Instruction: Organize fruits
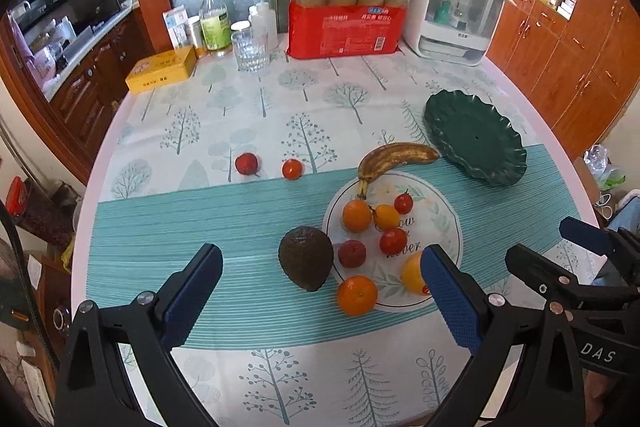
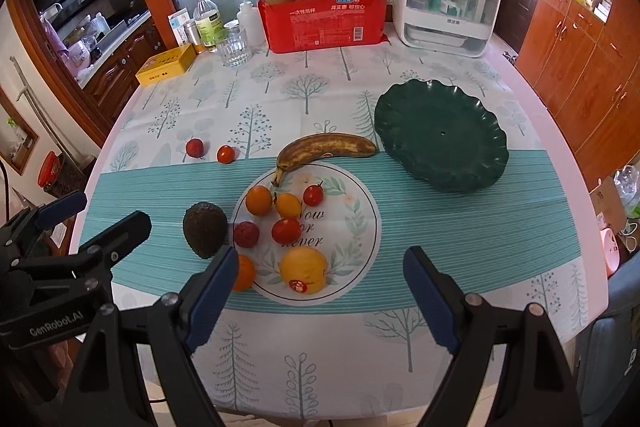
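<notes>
A white printed plate (image 1: 444,223) (image 2: 352,223) holds small oranges, red tomatoes and a lychee (image 1: 352,253). A large orange (image 2: 303,270) lies on its near part. A dark avocado (image 1: 306,258) (image 2: 205,229) and a small orange (image 1: 357,295) lie at its left edge. A spotted banana (image 1: 396,157) (image 2: 324,149) lies behind it. A lychee (image 1: 246,163) and a tomato (image 1: 292,169) lie apart to the left. A dark green plate (image 1: 476,142) (image 2: 442,135) stands empty at the right. My left gripper (image 1: 324,291) and right gripper (image 2: 316,291) hover open and empty over the near fruits.
At the table's back stand a red pack of cups (image 1: 344,31), a white cabinet box (image 1: 452,7), a glass (image 1: 250,51), bottles (image 1: 214,23) and a yellow tin (image 1: 162,71). Wooden cabinets (image 2: 592,67) line the right. The table's front edge is close below the grippers.
</notes>
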The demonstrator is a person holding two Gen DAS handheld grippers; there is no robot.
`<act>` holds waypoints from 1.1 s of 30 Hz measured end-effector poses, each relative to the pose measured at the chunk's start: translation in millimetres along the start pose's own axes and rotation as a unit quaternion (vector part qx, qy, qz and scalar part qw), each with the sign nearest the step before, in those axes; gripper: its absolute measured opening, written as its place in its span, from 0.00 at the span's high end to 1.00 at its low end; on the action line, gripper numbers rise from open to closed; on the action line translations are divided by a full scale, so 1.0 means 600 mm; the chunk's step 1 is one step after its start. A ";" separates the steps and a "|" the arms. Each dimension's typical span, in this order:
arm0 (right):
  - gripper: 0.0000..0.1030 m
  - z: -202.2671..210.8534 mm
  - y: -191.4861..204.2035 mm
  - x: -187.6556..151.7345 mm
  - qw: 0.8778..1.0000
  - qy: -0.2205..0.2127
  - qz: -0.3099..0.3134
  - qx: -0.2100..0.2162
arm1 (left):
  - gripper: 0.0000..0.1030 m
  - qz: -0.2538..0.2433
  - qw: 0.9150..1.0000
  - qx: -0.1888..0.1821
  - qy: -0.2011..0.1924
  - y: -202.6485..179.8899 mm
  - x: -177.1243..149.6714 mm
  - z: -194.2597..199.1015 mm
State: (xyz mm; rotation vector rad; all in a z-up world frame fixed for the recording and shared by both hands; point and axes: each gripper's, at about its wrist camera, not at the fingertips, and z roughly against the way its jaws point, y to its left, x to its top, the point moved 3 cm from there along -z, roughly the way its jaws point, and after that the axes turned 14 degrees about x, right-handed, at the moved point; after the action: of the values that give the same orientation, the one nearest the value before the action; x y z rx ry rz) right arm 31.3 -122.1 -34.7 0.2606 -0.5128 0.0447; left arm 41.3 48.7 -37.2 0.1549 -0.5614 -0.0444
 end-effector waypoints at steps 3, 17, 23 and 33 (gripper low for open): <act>0.18 -0.014 0.003 -0.003 1.000 0.003 -0.003 -0.001 | 0.04 0.003 1.000 -0.009 0.022 0.009 -0.003 -0.024; 0.18 -0.112 -0.031 -0.042 0.997 0.047 -0.059 0.001 | 0.04 -0.013 0.997 -0.003 0.074 0.023 -0.027 -0.133; 0.18 -0.152 -0.041 -0.064 0.995 0.069 -0.069 0.008 | 0.04 -0.005 0.993 -0.019 0.120 0.023 -0.052 -0.194; 0.22 -0.201 -0.051 -0.083 0.993 0.089 -0.077 0.021 | 0.04 0.009 0.987 -0.046 0.154 0.018 -0.070 -0.246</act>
State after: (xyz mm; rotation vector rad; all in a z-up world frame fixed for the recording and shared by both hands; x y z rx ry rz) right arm 49.1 -119.5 -167.2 0.3332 -0.3136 -0.0707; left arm 84.3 82.8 -181.0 0.0641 -0.2509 -0.0271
